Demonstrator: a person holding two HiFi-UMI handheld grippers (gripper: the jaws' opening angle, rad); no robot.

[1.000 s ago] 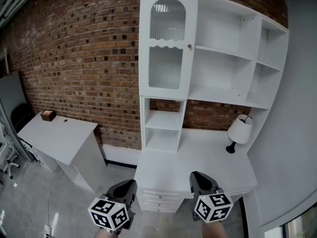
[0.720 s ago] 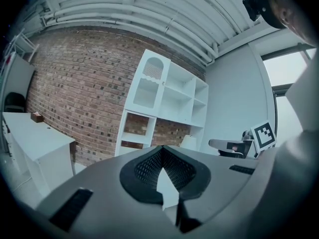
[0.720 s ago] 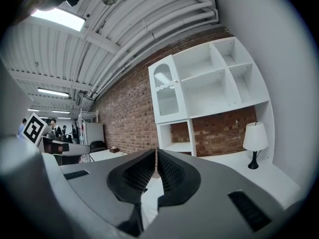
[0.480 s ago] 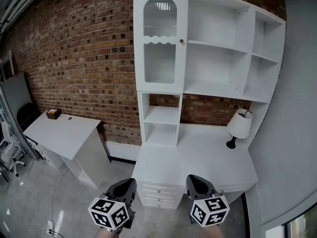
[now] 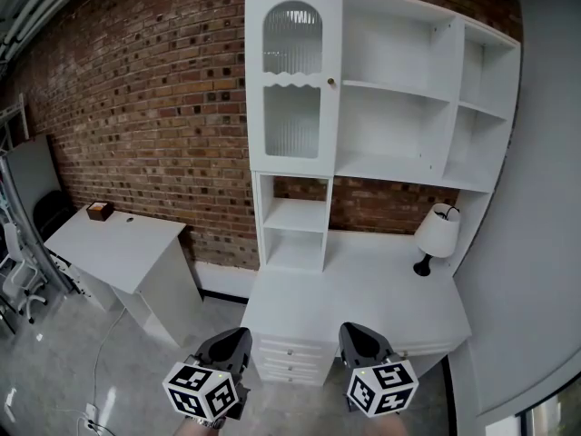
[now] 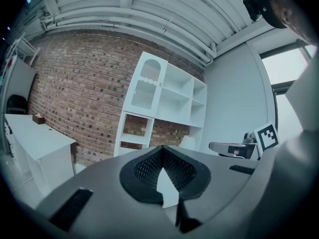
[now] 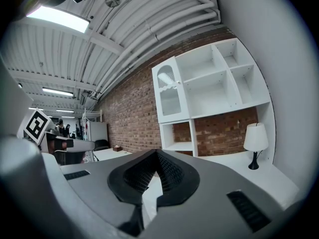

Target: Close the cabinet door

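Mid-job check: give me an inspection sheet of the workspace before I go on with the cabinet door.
Surface: white desk, with a table lamp at its right end.
Job's things: cabinet door, ribbed glass, looks shut flush with its frame; knob on its right edge.
Clutter: small brown box on the side table.
Grippers: left gripper and right gripper both shut, empty, low in front of the desk, well short of the door.
Cables: thin cable on the floor at left.
Surroundings: brick wall; open shelves.
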